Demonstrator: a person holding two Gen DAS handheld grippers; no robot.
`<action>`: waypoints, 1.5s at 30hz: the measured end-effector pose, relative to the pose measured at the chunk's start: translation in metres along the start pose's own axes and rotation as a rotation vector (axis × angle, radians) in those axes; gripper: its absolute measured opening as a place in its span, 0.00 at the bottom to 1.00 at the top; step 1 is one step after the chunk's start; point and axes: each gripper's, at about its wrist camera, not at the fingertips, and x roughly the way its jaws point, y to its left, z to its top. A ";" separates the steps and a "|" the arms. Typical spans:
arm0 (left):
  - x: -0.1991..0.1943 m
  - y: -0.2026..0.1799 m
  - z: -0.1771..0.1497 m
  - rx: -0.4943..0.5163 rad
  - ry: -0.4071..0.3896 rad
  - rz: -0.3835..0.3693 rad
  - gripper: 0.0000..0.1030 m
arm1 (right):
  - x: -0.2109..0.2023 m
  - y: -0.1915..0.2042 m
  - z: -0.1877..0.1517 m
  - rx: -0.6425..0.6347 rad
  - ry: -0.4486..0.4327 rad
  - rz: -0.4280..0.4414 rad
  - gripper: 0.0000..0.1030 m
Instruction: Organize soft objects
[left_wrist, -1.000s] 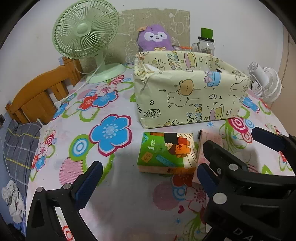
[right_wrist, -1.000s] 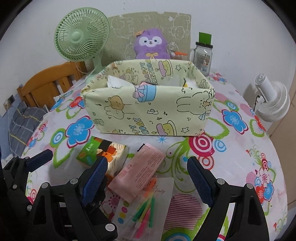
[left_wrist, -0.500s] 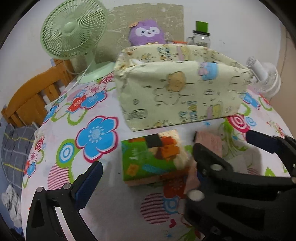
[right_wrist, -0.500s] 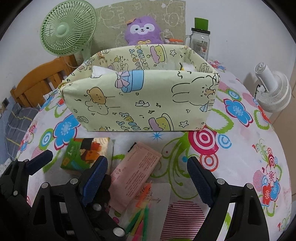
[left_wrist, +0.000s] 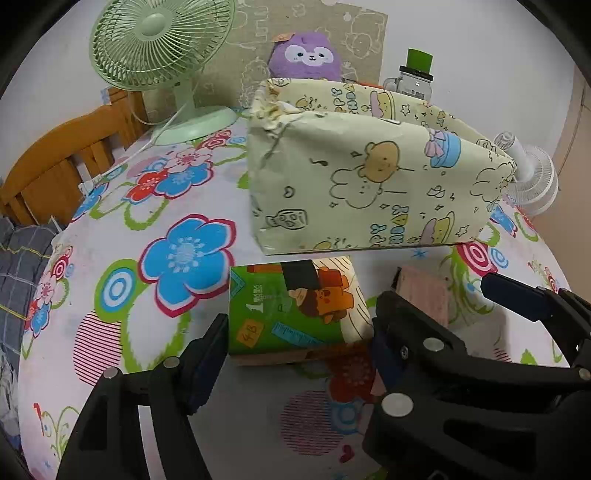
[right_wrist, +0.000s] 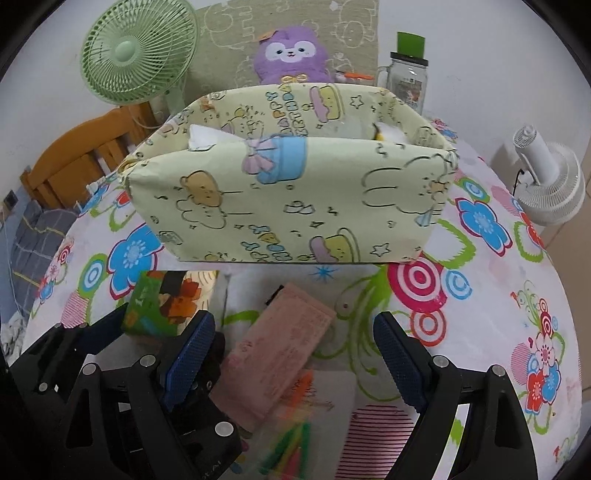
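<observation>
Soft-goods sorting: part filled box, two packs outstanding.

Tissue pack (left_wrist: 295, 306) lies on tabletop (left_wrist: 155, 362) just before box (left_wrist: 369, 184); left gripper (left_wrist: 291, 343) straddles it, fingers (left_wrist: 207, 354) just closing in, not yet seen pressing. Pink pack (right_wrist: 277, 350) lies beside it, atop clear pen pouch (right_wrist: 306, 424); right gripper (right_wrist: 291, 362) hangs over it, fingers wide apart, nothing held. Box already holds white items. Both grippers tilted steeply down. Beyond: plush (right_wrist: 291, 55), fan (left_wrist: 159, 48).
</observation>
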 end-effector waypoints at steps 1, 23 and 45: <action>0.000 0.001 -0.001 0.006 0.000 0.002 0.74 | 0.001 0.002 -0.001 0.000 0.001 0.004 0.87; -0.001 -0.001 -0.010 0.073 -0.001 -0.017 0.74 | 0.019 0.014 -0.007 -0.004 0.035 -0.017 0.42; -0.068 -0.033 0.003 0.096 -0.126 -0.015 0.73 | -0.055 -0.012 0.001 0.017 -0.102 -0.016 0.41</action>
